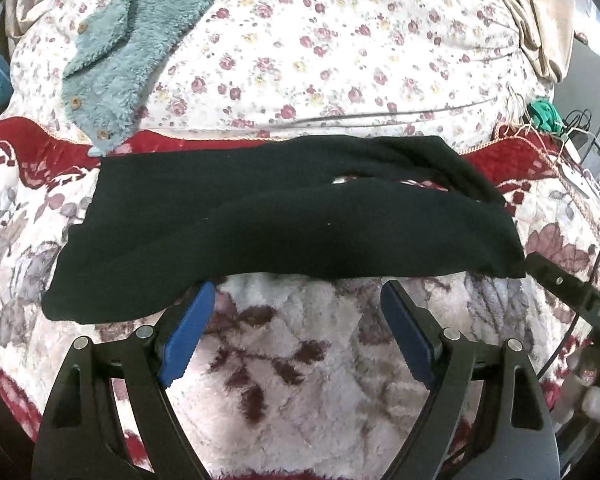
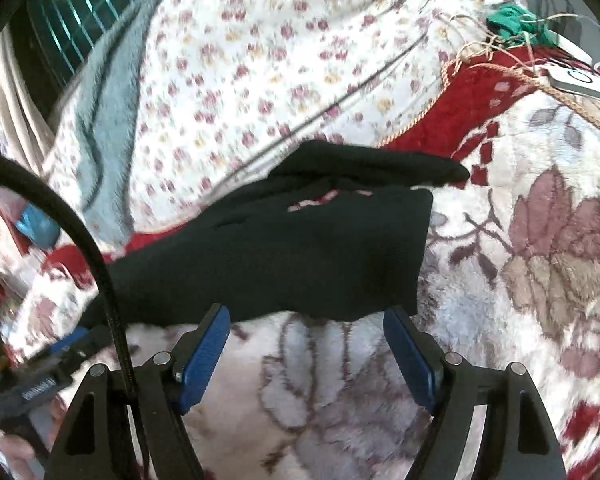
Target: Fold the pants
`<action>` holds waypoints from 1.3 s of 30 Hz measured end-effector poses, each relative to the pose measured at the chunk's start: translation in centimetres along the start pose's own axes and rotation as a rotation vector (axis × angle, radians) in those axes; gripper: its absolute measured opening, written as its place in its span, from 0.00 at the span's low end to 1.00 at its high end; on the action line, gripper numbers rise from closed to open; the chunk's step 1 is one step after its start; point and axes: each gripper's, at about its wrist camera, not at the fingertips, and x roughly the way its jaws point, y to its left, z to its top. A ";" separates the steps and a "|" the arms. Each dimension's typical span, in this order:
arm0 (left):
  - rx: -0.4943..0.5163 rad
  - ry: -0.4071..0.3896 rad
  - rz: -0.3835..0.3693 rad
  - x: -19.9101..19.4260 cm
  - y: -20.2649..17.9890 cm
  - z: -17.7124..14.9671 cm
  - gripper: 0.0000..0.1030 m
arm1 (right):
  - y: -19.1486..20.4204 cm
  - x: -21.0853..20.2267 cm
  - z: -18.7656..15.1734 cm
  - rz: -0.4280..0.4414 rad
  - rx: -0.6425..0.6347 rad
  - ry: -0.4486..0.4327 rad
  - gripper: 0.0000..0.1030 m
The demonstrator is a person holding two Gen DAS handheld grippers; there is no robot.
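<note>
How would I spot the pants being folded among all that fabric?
Find the plush blanket with big flowers and red border. Across it lie the pants, a long folded band. They are plain black; the fluffy teal garment and small-flowered sheet behind are not.

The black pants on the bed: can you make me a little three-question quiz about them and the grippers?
1. True or false: the left gripper is squeezing the black pants.
2. What lies beyond the pants on the flowery sheet? A) a teal fluffy garment B) a yellow ball C) a book
3. Fill in: the right gripper has its jaws ____.

Key: 1 false, its blue pads stand apart with only blanket between them; 2 A; 3 open.
</note>
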 end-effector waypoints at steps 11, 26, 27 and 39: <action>-0.100 -0.005 -0.020 -1.6 3.5 -0.8 0.83 | -0.4 -0.4 -0.7 0.006 0.036 0.036 0.76; -0.453 0.051 -0.003 1.0 13.0 -4.2 0.83 | -3.3 3.2 -1.6 0.004 0.119 0.097 0.76; -0.460 0.048 -0.003 1.2 13.1 -4.1 0.83 | -3.3 3.6 -1.5 0.001 0.116 0.094 0.76; -0.522 0.015 -0.013 3.1 13.3 -1.6 0.83 | -4.1 6.7 0.5 0.108 0.237 0.010 0.82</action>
